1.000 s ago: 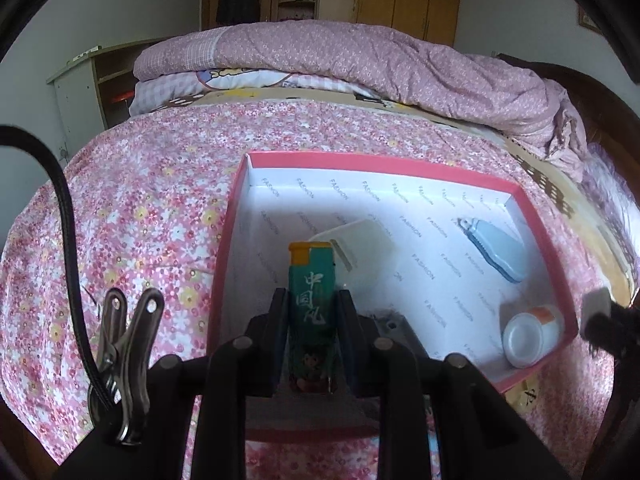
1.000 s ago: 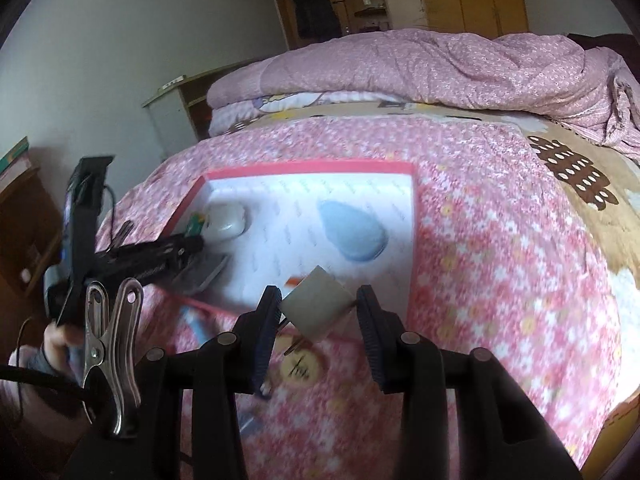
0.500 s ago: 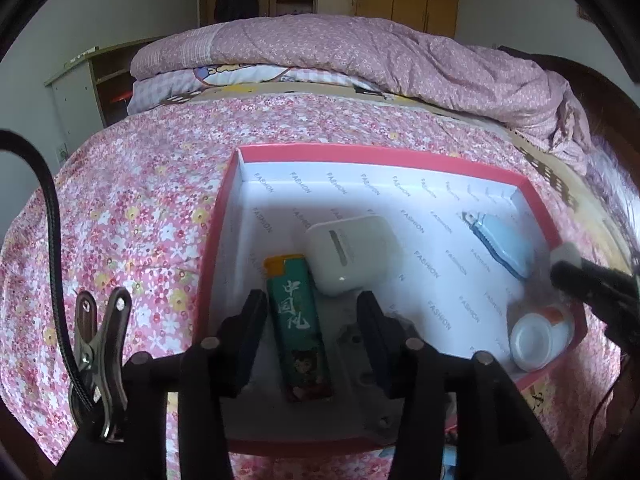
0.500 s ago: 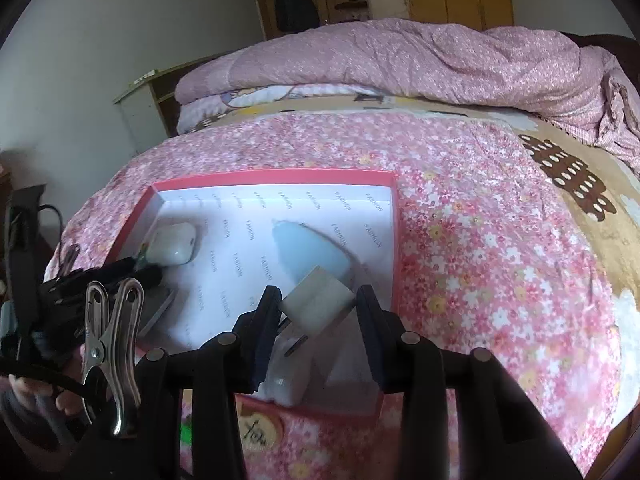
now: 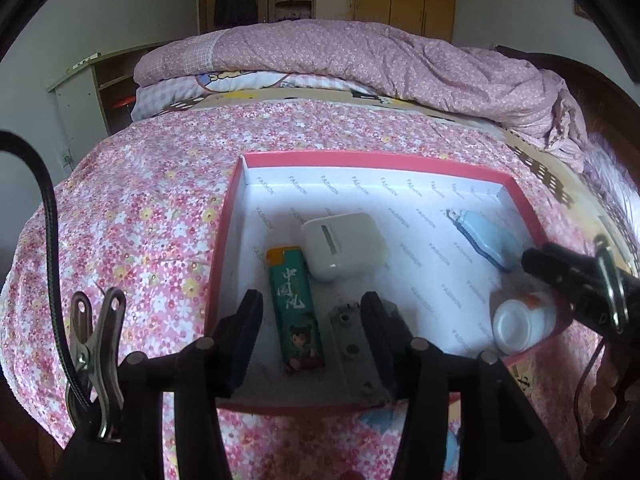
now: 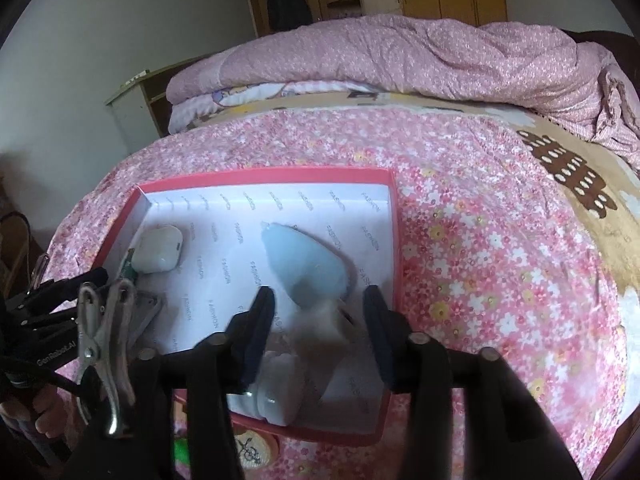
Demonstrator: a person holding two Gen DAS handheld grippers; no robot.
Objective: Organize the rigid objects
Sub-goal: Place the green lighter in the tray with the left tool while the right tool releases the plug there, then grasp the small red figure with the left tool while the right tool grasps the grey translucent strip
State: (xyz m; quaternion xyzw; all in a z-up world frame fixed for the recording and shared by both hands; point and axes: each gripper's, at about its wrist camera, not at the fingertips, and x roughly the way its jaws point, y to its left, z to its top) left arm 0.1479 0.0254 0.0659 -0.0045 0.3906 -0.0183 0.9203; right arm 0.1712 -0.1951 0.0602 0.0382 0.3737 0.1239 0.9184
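a red-rimmed box (image 5: 224,232) with a white printed lining sits on the bed's pink floral sheet (image 5: 132,216). the left claw (image 5: 310,332) is spread wide and holds nothing; its fingers straddle a green lighter (image 5: 294,308) lying flat near the box's left wall, with a grey metal piece (image 5: 352,356) just beside it on the right. a white earbud case (image 5: 342,246) lies touching the lighter's far end. farther right in the box are a light blue correction tape dispenser (image 5: 482,240) and a small white bottle (image 5: 520,322) on its side in the near right corner. the right claw (image 6: 320,332) is also wide, hovering over that corner, and a blurred white object (image 6: 320,332) sits between its fingers, not gripped. a folded pink quilt (image 5: 360,56) lies at the head of the bed.
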